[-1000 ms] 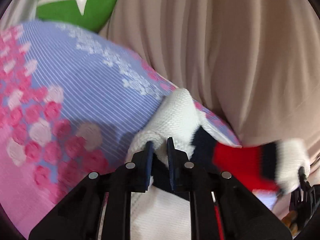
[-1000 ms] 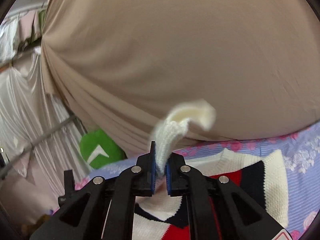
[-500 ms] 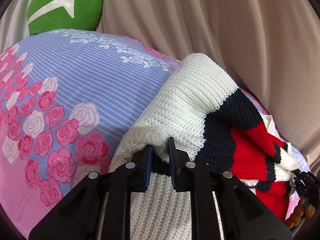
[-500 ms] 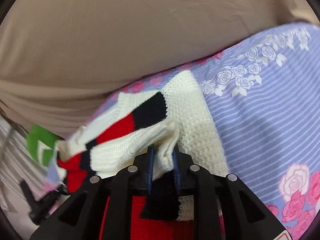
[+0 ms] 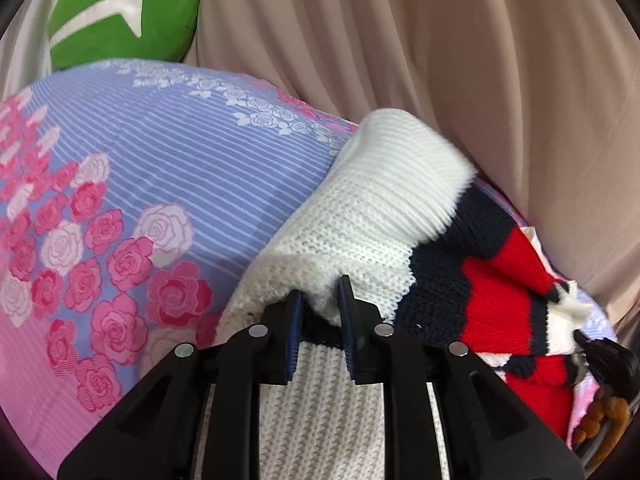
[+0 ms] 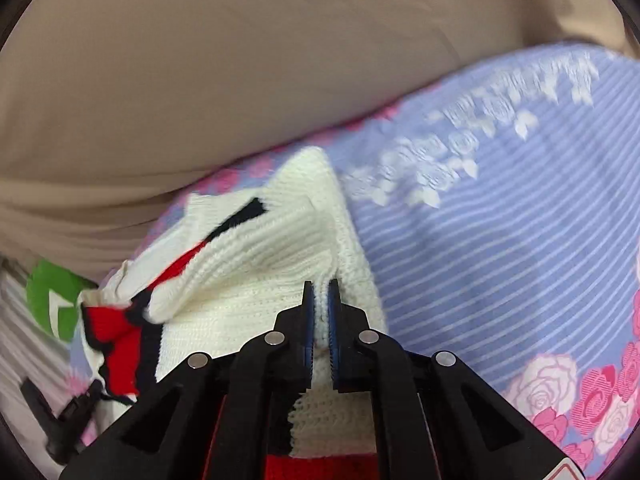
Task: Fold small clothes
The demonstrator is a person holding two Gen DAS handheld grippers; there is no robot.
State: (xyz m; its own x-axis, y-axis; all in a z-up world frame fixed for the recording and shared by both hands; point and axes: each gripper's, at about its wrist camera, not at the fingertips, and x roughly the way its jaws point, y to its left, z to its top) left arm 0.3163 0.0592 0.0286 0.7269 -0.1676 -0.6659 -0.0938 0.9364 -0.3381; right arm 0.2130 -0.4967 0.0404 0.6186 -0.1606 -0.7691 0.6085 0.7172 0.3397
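Tongs first: left tongs [image 5: 320, 300] nipped narrow on a white fold of the sweater [image 5: 360, 232]; right tongs [image 6: 320, 300] pinch another white knit edge of it [image 6: 256, 264]. Sweater, white with navy and red bands, lies doubled over on the floral striped bedsheet [image 5: 192, 160]. Beyond it, beige drape [image 5: 440, 60] and green cushion [image 5: 120, 12].

Bed sheet [image 5: 224, 168]: lilac striped, printed with pink and white roses. Beige curtain [image 5: 460, 60]: draped in folds behind. Green cushion [image 5: 120, 12]: white mark shown.
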